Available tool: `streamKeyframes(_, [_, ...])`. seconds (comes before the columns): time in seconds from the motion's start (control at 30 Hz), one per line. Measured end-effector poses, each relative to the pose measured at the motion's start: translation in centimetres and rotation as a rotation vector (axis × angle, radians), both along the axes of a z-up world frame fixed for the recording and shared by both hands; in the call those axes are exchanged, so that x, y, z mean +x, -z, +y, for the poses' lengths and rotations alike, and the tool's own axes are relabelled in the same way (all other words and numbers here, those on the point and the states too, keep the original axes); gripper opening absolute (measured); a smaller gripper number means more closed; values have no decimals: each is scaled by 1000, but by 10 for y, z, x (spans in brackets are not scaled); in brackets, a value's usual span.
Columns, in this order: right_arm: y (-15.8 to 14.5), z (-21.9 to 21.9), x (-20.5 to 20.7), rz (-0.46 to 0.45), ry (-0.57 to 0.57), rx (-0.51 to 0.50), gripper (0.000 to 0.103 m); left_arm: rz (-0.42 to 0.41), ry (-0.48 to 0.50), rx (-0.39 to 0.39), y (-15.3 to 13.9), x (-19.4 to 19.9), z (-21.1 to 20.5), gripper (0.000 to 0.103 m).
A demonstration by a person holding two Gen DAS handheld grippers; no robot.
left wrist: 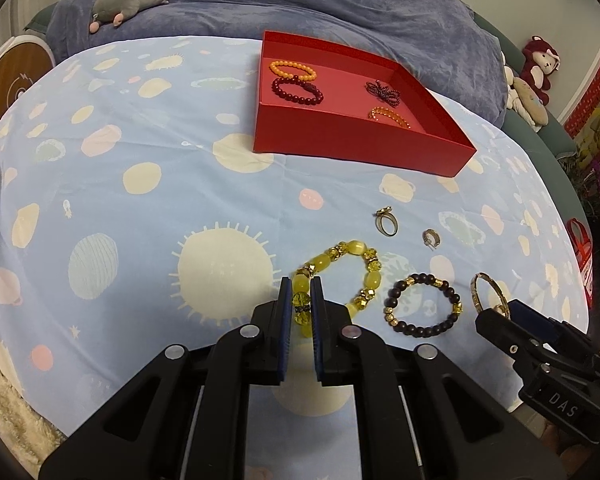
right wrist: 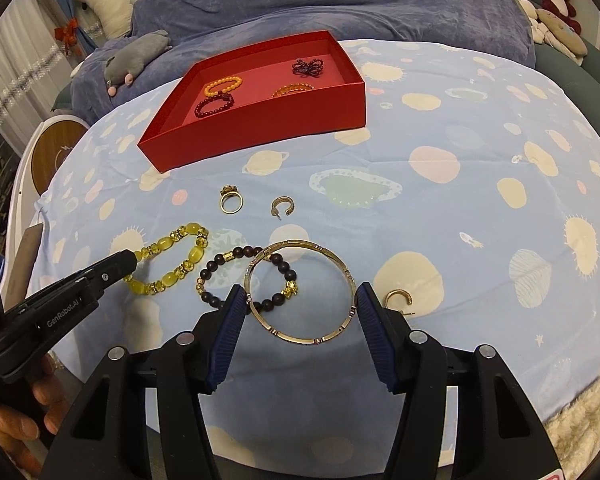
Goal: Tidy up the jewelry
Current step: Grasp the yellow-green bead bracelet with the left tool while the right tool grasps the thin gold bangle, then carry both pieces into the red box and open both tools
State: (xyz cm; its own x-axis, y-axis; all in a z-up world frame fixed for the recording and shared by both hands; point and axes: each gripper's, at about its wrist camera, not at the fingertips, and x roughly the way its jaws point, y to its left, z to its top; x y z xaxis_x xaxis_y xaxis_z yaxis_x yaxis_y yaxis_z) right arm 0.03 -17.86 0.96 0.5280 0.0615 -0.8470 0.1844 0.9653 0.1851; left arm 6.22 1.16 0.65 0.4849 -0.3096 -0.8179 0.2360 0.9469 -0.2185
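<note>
My left gripper (left wrist: 301, 300) is shut on one end of a yellow bead bracelet (left wrist: 370, 280) that lies on the space-print sheet. Seen from the right wrist, its tip (right wrist: 134, 258) sits on that bracelet (right wrist: 168, 278). My right gripper (right wrist: 301, 292) is shut on a gold bangle (right wrist: 300, 339), with a pad pressing on each side. The bangle hangs tilted over a dark bead bracelet (right wrist: 210, 276). In the left wrist view the bangle (left wrist: 476, 292) stands on edge at the right gripper (left wrist: 500, 312), beside the dark bracelet (left wrist: 424, 278).
A red box (left wrist: 340, 140) (right wrist: 260, 128) farther back holds several bracelets. On the sheet lie a gold ring (right wrist: 231, 200), a hoop earring (right wrist: 284, 205) and another hoop (right wrist: 398, 298) by my right finger. Plush toys and a blue blanket lie beyond. A hand (right wrist: 20, 420) holds the left gripper.
</note>
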Motion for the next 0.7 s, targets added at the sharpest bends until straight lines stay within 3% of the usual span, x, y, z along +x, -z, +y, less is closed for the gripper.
streamKeyframes(0.37, [-7,4,-18,-5,-31,-5,55,-32,31,-13,-23,-14,-6,9])
streamKeyframes(0.7, [-21,-3,-11,-35,-18,11,55,-53,68,-75,-59,-9,-16,9])
